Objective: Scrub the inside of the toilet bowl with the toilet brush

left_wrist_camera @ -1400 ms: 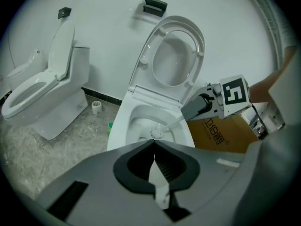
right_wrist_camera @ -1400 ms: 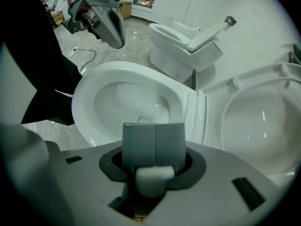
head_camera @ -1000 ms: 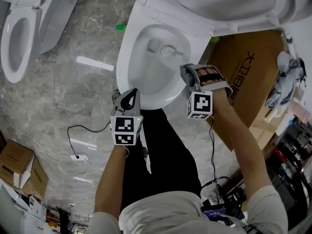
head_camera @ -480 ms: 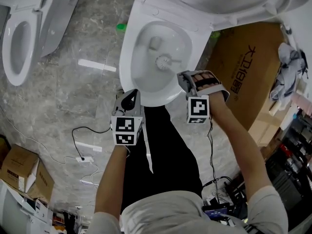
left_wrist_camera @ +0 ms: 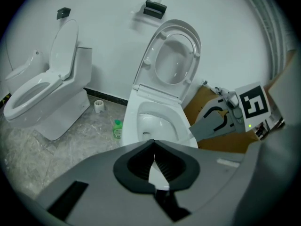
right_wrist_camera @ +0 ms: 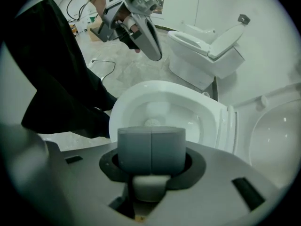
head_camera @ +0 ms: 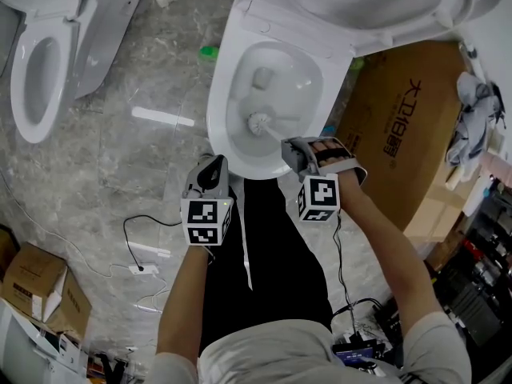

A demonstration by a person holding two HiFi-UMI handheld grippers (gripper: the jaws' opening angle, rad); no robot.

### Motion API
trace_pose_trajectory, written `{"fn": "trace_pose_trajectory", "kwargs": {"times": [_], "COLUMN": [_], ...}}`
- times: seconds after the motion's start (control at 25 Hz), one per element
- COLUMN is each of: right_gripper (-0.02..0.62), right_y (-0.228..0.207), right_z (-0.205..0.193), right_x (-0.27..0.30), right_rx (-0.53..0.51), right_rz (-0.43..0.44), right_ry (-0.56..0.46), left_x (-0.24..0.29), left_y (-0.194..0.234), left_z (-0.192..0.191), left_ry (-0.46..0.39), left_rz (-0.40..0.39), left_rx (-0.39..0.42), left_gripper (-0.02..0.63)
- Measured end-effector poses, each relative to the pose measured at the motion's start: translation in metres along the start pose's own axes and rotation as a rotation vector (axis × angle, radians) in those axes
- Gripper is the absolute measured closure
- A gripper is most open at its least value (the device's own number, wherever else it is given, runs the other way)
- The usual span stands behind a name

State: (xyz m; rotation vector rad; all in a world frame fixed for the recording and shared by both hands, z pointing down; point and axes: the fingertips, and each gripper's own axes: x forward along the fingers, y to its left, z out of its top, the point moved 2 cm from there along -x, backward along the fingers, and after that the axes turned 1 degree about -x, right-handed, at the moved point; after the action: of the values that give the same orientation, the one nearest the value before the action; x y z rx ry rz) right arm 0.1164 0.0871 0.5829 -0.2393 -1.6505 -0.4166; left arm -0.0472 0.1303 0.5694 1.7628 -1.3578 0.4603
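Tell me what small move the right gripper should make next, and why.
Probably sweep the brush sideways along the bowl wall. The right gripper is shut on its handle, and the head sits inside, toward the near side.

grey marble floor (head_camera: 120, 78), white wall (left_wrist_camera: 108, 41), cardboard box (head_camera: 400, 126)

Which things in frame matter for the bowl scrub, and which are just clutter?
In the job:
- toilet brush, head inside the bowl
- right tool, shut on the brush handle
- open toilet bowl

Lying about:
- second toilet
- green bottle
- large cardboard box
- small cardboard box
- left tool, shut and empty
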Motion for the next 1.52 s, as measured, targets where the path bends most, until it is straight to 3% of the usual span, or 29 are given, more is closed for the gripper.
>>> {"fn": "trace_pose_trajectory", "kwargs": {"times": [0.28,0.64,1.52], "right_gripper": [0.448,0.448,0.448], "right_y": [0.0,-0.024,-0.136], "right_z": [0.029,0.05,0.006], "right_x": [-0.002,-0.001,0.027], "right_rx": [0.05,0.038,0.177], "right_rz": [-0.019,-0.057,-0.13], "right_ry": [-0.065,-0.119,-0.123], "left_x": [-0.012,-0.015,0.025], "left_y": [0.011,0.016,0.002], "left_z": [-0.002,-0.01,0.01], "left_ry": [-0.016,-0.029,-0.043], "left_rz": [0.015,0.042,0.095], "left_rx": [-0.018,-0.067,-0.159], "left_gripper": [0.597,0.597,0.597]}}
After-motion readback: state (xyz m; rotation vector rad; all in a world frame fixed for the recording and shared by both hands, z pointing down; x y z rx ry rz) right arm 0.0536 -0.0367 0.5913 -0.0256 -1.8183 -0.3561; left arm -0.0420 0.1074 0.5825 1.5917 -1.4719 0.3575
